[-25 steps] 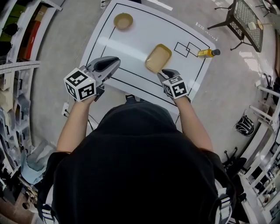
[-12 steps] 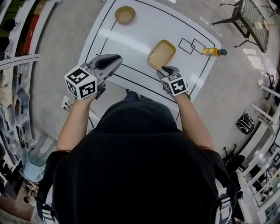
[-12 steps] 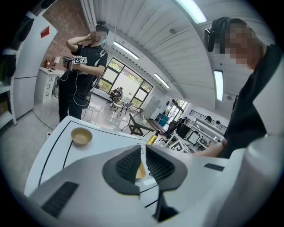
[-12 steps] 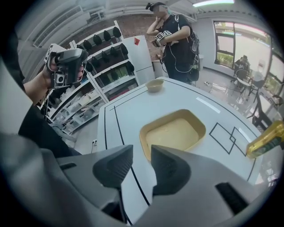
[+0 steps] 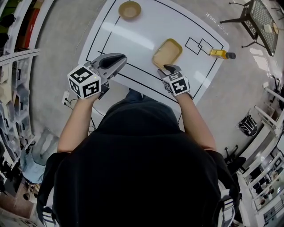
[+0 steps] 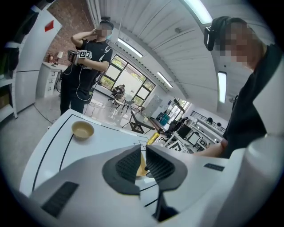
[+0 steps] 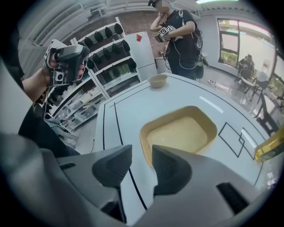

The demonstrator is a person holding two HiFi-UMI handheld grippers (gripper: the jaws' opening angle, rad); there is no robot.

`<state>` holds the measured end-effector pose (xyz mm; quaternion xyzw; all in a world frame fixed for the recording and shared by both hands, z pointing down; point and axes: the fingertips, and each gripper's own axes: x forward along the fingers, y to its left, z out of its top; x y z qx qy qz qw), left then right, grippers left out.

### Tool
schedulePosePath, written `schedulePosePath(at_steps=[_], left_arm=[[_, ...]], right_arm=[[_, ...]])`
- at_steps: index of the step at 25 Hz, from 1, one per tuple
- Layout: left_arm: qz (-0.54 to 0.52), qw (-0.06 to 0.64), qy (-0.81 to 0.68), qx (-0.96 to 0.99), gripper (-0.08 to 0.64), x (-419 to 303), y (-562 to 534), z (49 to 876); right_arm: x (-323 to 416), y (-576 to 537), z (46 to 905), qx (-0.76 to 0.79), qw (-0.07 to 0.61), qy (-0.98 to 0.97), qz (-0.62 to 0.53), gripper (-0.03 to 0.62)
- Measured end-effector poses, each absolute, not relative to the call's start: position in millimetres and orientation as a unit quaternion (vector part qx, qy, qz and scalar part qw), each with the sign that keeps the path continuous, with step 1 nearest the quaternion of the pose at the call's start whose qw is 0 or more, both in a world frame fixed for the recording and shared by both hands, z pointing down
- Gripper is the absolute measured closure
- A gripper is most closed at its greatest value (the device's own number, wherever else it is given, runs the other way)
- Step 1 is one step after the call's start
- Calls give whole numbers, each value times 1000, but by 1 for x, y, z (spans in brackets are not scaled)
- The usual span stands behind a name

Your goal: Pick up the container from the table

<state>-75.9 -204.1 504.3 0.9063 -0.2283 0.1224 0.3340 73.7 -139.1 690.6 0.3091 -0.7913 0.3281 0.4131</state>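
**Right gripper**: the jaws have just been opening and stand wide apart, with nothing between the pads. It points steeply down over the near edge of the worktop. The container, a shallow tan tray, lies flat on the worktop at the gripper's 12 o'clock. Its near rim is just beyond the jaw tips.

**Left gripper**: the jaws are a narrow slit apart and empty. It hovers over the near left corner, well apart from the container and aimed toward it.

**Clearances:**
- Bare worktop surrounds the container on every side.
- A black border line runs inside the worktop edge and passes beneath both grippers.
- From the container, the bowl stands at 11 o'clock, near the far left corner.
- The bottle sits at 3 o'clock by the right edge, beside two outlined squares.

**View differences:**
- Only the gripper views show a standing person beyond the far edge, past the bowl.
- Only the head view shows both grippers against the near edge.
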Motion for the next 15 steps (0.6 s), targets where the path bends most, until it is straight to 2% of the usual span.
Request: schedulePosePath(at_steps=[15], left_arm=[[127, 352, -224, 900, 520, -74, -208, 523]], right_arm=[[60, -140, 711, 286, 436, -792, 318, 456]])
